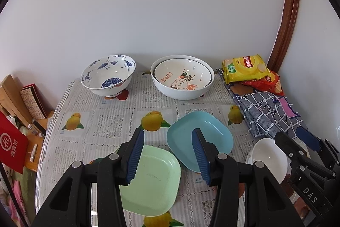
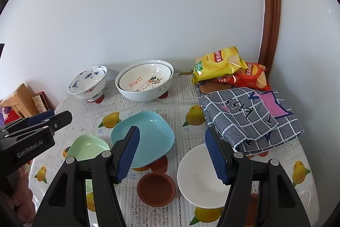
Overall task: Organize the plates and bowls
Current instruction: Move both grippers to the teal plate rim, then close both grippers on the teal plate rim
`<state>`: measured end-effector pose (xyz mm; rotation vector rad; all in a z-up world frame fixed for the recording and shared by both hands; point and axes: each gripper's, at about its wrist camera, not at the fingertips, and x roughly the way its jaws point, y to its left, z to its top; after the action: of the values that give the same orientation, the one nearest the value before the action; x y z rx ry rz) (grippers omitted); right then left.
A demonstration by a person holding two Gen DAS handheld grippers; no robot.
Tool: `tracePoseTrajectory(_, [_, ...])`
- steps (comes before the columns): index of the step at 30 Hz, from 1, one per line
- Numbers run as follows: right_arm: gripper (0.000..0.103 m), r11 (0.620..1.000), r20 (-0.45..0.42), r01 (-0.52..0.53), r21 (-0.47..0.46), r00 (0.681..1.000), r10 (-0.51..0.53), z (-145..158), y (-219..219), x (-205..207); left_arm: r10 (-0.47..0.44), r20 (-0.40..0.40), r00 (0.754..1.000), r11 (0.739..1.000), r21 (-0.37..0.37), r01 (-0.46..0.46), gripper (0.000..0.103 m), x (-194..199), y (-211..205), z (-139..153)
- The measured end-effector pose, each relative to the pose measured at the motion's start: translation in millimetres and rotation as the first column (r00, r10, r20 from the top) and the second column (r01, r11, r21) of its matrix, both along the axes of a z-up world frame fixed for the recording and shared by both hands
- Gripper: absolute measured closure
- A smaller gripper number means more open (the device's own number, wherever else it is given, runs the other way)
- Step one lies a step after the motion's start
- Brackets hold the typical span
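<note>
A green square plate (image 1: 152, 180) and a blue square plate (image 1: 201, 137) lie side by side on the table; both also show in the right wrist view, green (image 2: 87, 147) and blue (image 2: 146, 137). A white bowl (image 2: 201, 176) and a small brown dish (image 2: 156, 187) sit near the front. A blue-and-white crane bowl (image 1: 108, 76) and a white bowl holding a "LEMON" dish (image 1: 182, 78) stand at the back. My left gripper (image 1: 167, 154) is open above the green and blue plates. My right gripper (image 2: 172, 152) is open above the white bowl and brown dish.
Yellow and red chip bags (image 2: 221, 65) and a folded checked cloth (image 2: 250, 116) lie at the right back. The table has a fruit-print cloth (image 1: 106, 120). Boxes and a red bag (image 1: 12, 146) stand off the left edge. A wall is close behind.
</note>
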<state>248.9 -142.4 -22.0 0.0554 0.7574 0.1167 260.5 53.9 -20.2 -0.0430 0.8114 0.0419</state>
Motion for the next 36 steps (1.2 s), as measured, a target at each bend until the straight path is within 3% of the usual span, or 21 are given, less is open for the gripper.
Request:
tracePoseTrajectory(19, [0.040, 0.999, -0.115, -0.018, -0.029, 0.993, 0.014, -46, 6, 64, 0.002, -0.105, 0.994, 1.000, -0.018, -0.004, 0.054, 62, 11, -50])
tracePoseTrajectory(23, [0.048, 0.998, -0.148, -0.034, -0.047, 0.989, 0.026, -63, 14, 77, -0.007, -0.132, 0.991, 1.000, -0.020, 0.005, 0.054, 76, 12, -65])
tracePoseTrajectory(36, [0.055, 0.992, -0.232, -0.066, -0.104, 0.972, 0.040, -107, 34, 111, -0.048, -0.235, 0.971, 0.998, -0.047, 0.038, 0.054, 116, 10, -112])
